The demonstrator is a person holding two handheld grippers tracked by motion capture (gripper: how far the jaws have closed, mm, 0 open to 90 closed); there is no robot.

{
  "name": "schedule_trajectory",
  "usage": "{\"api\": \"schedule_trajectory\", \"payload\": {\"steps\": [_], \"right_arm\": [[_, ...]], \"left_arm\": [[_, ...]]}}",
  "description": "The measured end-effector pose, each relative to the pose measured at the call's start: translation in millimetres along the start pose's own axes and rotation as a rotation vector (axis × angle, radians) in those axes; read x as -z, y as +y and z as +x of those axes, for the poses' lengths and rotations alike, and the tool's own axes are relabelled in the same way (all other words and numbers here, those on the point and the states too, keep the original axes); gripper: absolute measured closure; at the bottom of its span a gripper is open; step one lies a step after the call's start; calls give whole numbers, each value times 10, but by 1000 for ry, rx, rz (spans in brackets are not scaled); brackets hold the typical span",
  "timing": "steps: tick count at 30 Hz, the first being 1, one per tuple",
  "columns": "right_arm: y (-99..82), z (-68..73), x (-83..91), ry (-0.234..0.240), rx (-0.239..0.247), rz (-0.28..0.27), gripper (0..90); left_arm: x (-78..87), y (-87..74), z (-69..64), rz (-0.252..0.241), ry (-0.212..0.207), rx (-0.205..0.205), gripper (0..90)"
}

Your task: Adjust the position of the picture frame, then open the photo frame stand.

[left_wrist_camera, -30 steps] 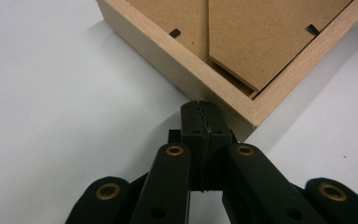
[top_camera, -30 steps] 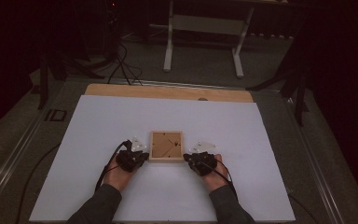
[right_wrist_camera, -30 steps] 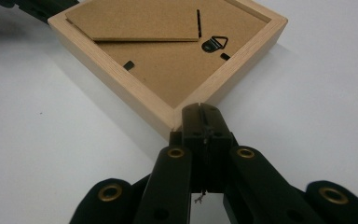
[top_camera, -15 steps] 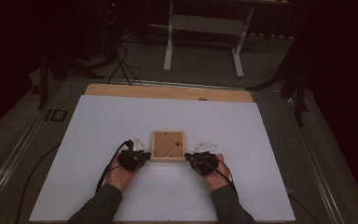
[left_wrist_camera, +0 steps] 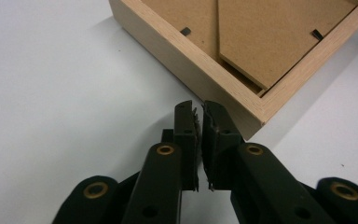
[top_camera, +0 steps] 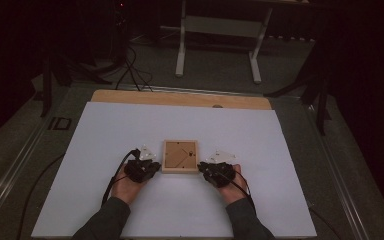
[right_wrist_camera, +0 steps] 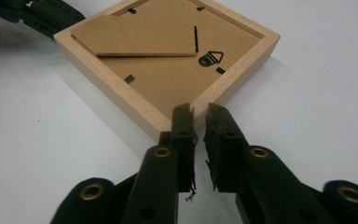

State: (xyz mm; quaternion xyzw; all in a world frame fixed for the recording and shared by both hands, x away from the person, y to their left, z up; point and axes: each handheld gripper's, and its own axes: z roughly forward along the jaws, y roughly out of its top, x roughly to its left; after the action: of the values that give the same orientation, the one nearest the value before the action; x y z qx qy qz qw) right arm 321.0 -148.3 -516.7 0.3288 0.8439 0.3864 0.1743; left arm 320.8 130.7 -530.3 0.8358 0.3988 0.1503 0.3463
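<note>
A wooden picture frame (top_camera: pixel 180 156) lies back-up on the white table (top_camera: pixel 105 130), near its middle. The left gripper (top_camera: pixel 147 169) sits at the frame's near left corner, the right gripper (top_camera: pixel 206 169) at its near right corner. Both have just been opening their jaws to a narrow gap, with nothing between them.

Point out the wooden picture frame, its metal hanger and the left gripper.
wooden picture frame (top_camera: pixel 180 170), high view, near wooden edge.
metal hanger (right_wrist_camera: pixel 211 58), right gripper view, triangular loop.
left gripper (left_wrist_camera: pixel 199 116), left gripper view, between its fingertips.
</note>
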Motion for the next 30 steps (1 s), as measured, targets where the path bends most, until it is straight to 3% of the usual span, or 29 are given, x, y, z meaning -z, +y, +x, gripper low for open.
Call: {"api": "schedule_trajectory", "payload": {"steps": [4,10,20,23,30], "right_arm": [[6,-10,24,8,1,-16,718],[13,-35,61,11,-12,-39,644],[21,-1,61,11,-1,-55,603],[18,19,43,18,2,-51,624],[13,63,13,15,26,-46,783]], "left_arm": [[31,1,27,-28,-1,23,804],[86,6,46,-61,4,47,672],[181,25,27,-108,-19,54,633],[207,38,6,-119,-27,48,625],[284,85,-47,-144,-45,49,603]]}}
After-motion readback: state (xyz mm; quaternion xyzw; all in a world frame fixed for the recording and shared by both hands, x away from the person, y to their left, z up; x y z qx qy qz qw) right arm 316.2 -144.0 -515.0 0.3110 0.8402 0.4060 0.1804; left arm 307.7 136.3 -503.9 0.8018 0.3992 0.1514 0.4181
